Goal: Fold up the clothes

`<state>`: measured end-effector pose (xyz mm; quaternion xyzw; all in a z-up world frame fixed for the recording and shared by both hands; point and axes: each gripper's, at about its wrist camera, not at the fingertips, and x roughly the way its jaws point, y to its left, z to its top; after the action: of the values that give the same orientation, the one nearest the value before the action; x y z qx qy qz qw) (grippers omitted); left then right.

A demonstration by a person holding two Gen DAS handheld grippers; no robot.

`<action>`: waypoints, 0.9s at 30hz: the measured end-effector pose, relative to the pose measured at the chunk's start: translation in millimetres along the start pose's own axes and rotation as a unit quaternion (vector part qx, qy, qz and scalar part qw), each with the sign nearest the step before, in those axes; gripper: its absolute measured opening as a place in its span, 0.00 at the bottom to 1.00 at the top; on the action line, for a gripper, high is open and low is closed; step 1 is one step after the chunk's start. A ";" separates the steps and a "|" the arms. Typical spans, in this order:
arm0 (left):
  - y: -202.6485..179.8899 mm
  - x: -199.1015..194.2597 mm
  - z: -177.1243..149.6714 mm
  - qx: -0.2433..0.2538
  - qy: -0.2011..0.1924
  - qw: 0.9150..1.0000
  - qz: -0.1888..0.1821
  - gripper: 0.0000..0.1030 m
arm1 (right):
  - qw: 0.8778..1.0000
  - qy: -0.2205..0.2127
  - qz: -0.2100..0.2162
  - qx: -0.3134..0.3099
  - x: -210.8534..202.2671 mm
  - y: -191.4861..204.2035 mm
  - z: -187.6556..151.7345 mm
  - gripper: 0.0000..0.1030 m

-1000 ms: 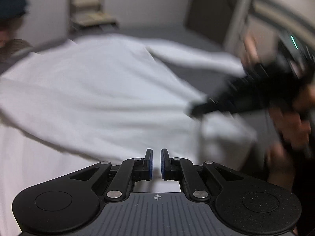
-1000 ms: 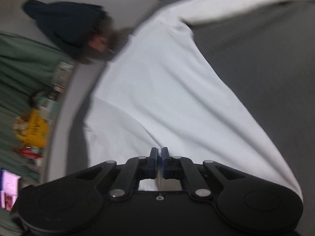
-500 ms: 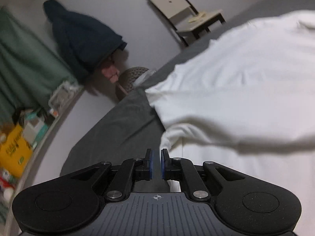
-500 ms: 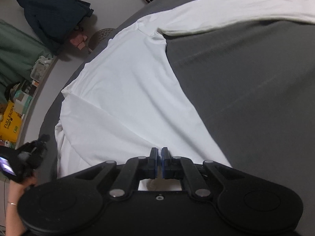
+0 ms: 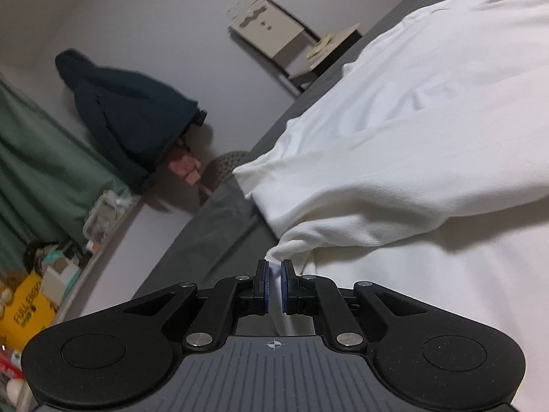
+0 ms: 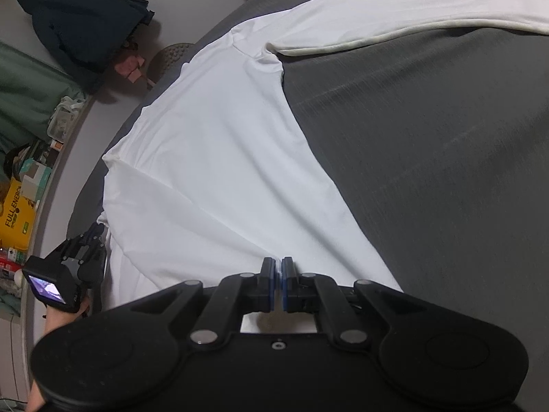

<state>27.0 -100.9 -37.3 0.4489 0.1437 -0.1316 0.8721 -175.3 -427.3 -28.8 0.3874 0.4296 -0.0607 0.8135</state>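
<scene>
White cotton covers most of both views: a long-sleeved shirt (image 6: 219, 158) lies spread on a dark grey bed (image 6: 446, 171), its body flat and one sleeve (image 6: 411, 24) stretched out across the grey cover toward the far right. The other sleeve (image 5: 394, 213) is folded over the shirt's body and runs down to the left claw (image 5: 273, 274).

That left claw is clenched on the sleeve's cuff: a narrow point of white fabric sits pinched between its blue pads (image 5: 263, 285), and the sleeve rises from there in a soft ridge that casts a shadow on the cloth under it. From the right wrist view the same claw (image 6: 85, 250) appears small at the shirt's left edge, beside the bed's border, with a lit screen on its back and a hand (image 6: 55, 319) behind it.

The right claw (image 6: 278, 274) is clenched too, its pads almost together on the shirt's bottom hem, near the corner where white cloth meets grey cover. A sliver of white shows between the pads.

Beyond the bed, a dark blue garment (image 5: 127, 116) hangs against the pale wall, with a green curtain (image 5: 41, 164) to its left. A light wooden chair (image 5: 284, 41) stands farther along the wall. A shelf (image 5: 68, 257) of clutter runs along the room's left side, including a yellow box (image 6: 15, 206) with printed lettering.
</scene>
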 end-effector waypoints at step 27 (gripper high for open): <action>13.3 28.6 -8.2 -0.023 0.025 0.997 0.066 0.50 | 0.999 0.000 0.044 0.026 16.5 -9.1 -5.1 0.10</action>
<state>57.1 -89.6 -42.5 0.4405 0.1390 -0.0593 0.8850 -172.3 -426.2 -48.1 0.4268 0.4101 -0.0355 0.8052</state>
